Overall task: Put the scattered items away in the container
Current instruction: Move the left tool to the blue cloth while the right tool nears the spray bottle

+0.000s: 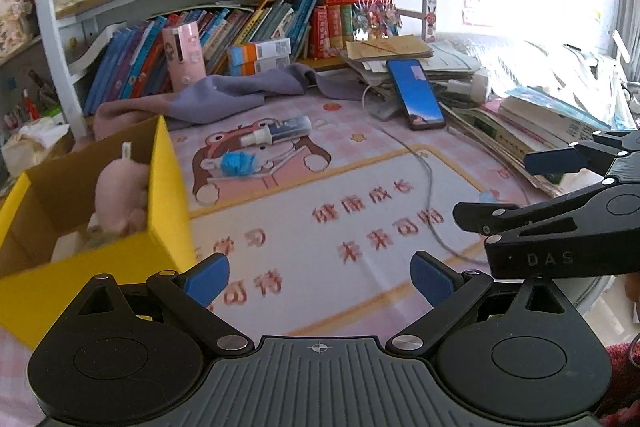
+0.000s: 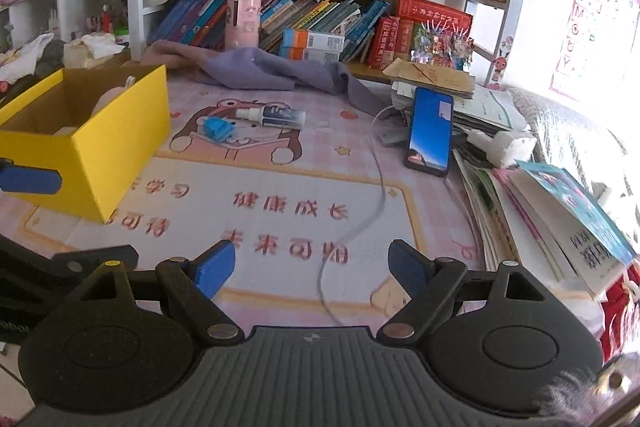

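Your yellow box [image 2: 86, 131] sits open at the left of the bench [image 2: 280, 179] with a pink plush toy [image 1: 120, 195] inside, while the spray bottle [image 2: 272, 115] and the crumpled blue item [image 2: 216, 127] lie touching on the cartoon mat beyond it. Your left claw [image 1: 320, 277] and right claw [image 2: 312, 267] both hover low over the mat, jaws spread wide and empty — the right one's side reads "DAS".
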